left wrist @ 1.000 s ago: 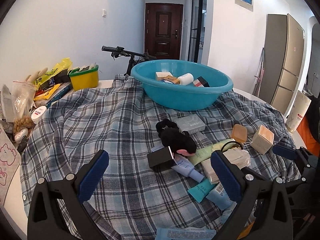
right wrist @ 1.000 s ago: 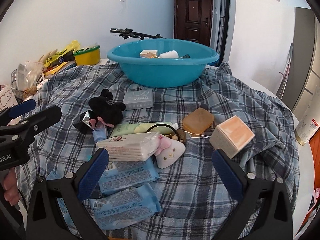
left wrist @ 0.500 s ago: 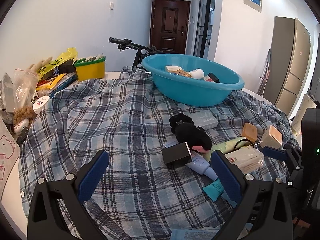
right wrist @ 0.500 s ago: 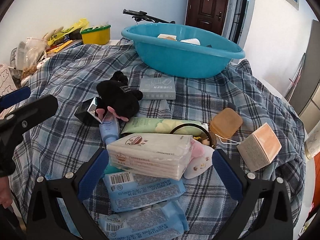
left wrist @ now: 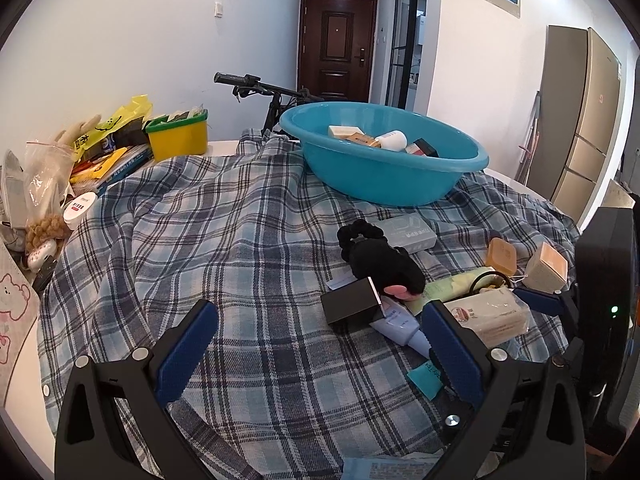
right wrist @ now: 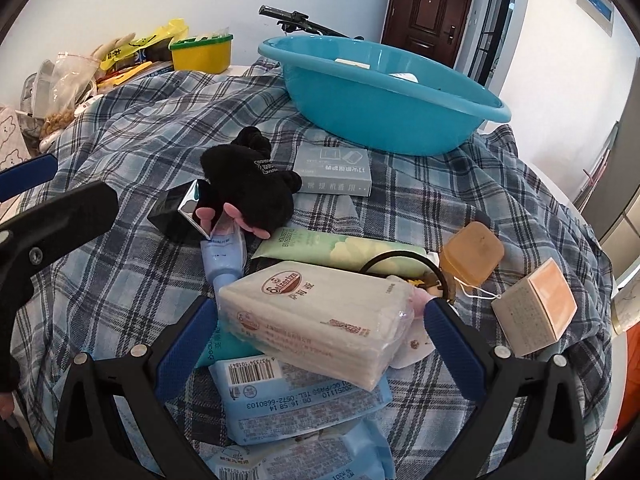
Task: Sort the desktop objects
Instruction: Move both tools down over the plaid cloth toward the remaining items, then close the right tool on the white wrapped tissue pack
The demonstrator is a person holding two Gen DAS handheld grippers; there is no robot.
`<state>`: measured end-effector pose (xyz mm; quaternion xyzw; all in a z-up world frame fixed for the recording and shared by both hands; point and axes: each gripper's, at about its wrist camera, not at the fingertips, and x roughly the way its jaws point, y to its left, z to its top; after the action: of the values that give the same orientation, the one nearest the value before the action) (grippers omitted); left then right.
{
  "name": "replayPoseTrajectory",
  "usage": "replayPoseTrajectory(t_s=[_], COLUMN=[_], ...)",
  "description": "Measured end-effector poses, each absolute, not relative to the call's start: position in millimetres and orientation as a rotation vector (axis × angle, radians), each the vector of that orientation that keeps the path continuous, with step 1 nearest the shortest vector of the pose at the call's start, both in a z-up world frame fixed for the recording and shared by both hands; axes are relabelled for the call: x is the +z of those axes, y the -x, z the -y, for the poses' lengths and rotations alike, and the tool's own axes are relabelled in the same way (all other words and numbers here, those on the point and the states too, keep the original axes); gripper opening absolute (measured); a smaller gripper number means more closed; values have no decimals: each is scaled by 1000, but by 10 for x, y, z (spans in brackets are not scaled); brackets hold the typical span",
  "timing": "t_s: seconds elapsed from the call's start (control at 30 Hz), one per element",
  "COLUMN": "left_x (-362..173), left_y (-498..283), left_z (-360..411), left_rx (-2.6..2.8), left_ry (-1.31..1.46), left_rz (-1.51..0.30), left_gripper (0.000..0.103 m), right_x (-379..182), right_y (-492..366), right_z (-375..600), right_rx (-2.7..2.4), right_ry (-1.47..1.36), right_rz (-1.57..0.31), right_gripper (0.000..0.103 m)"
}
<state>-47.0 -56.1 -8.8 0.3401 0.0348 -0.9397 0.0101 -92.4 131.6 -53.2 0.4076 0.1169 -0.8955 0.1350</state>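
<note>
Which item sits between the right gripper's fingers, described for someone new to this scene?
Start at the round blue plastic basin on the plaid cloth. Nearer, between the open right gripper, lies a white plastic-wrapped tissue pack. Alone, it has red logos and rests atop pale blue wipe packets.

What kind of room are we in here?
Most likely a home's living or dining area: a fridge by the wall, an entry door down the hall, and a bicycle parked behind the table.
</note>
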Motion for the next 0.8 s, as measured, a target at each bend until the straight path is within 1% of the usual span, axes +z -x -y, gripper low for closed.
replayPoseTrajectory(t_s=[0.03, 0.07, 0.1, 0.13, 0.3, 0.37, 0.47, 0.5, 0.57, 0.67, 0.73, 0.8], left_x=[-93, -98, -102, -107, -109, -104, -111, -112, -112, -109, -119, -131], left_y=[474, 481, 487, 488, 467, 462, 464, 466, 462, 459, 464, 470], left_z=[579, 595, 605, 615, 622, 621, 595, 586, 561, 527, 514, 512], left_rx=[-2929, -2924, -2918, -2911, -2910, -2914, -2916, -2918, -2922, -2927, -2926, -2924], left_ry=[-1063, -1065, -1067, -1069, -1068, -1066, -1071, -1074, -1077, -1076, -1081, -1087], left_rz=[-116, -121, -125, -129, -125, -128, -121, -118, -109, -98, -93, -91], left_gripper=[103, 103, 103, 103, 103, 103, 103, 103, 103, 103, 103, 103], right_x=[-510, -488, -467, -451, -382, -361, -408, -425, -455, -464, -463, -466], right_y=[918, 917, 917, 919, 842, 803, 800, 798, 803, 803, 808, 813], right_z=[-1365, -1406, -1449, -1484, -1650, -1703, -1754, -1780, -1824, -1832, -1802, -1792], right_rx=[-2593, -2587, -2575, -2564, -2533, -2546, -2542, -2562, -2591, -2606, -2612, -2631], right_ry=[-1171, -1165, -1166, -1172, -1176, -1180, -1232, -1238, -1250, -1238, -1227, -1214], right_rz=[-301, -260, -226, -203, -146, -176, -267, -273, -258, -230, -236, -243], right_gripper=[102, 97, 86, 84, 81, 81, 84, 87, 92, 93, 96, 96])
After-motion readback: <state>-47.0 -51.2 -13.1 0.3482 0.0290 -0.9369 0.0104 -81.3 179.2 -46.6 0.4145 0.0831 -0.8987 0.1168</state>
